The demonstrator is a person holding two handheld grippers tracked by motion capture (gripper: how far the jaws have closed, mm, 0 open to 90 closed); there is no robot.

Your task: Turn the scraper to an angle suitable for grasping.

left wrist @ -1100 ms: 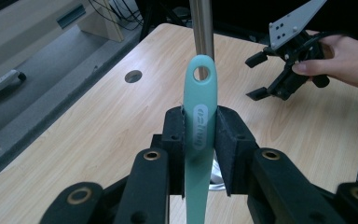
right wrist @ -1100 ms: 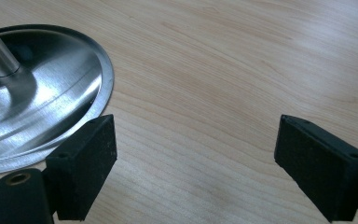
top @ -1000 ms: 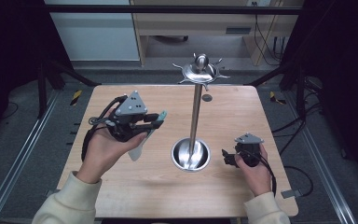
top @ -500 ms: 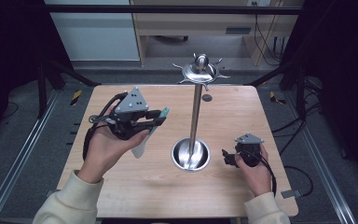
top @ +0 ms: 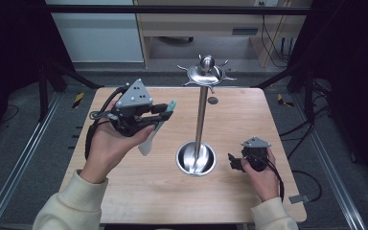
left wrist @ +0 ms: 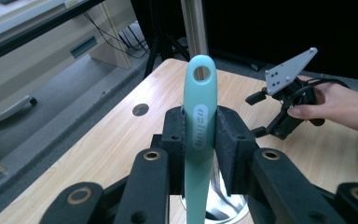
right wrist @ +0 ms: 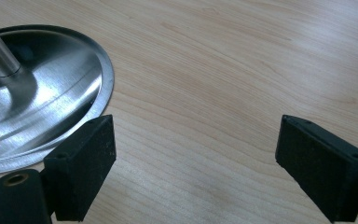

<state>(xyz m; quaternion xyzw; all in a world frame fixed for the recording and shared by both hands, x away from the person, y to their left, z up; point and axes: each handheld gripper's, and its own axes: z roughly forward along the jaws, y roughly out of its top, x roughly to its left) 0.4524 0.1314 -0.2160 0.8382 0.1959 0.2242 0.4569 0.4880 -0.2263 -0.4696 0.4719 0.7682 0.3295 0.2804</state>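
A teal-handled utensil (left wrist: 199, 121) with a pale whitish blade end (top: 146, 143) sits clamped between the left gripper's (top: 165, 111) jaws, raised off the counter (top: 172, 191). Its handle tip has a hanging hole and points toward the steel stand (top: 201, 120), a polished pole rising from a round dished base and topped by a disc with radiating hooks. The stand is upright near the counter's middle, apart from the utensil.

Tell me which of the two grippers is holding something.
The left gripper: its jaws are shut on the teal utensil handle, raised above the table. The right gripper, by the metal stand's base, is open with nothing between its jaws.
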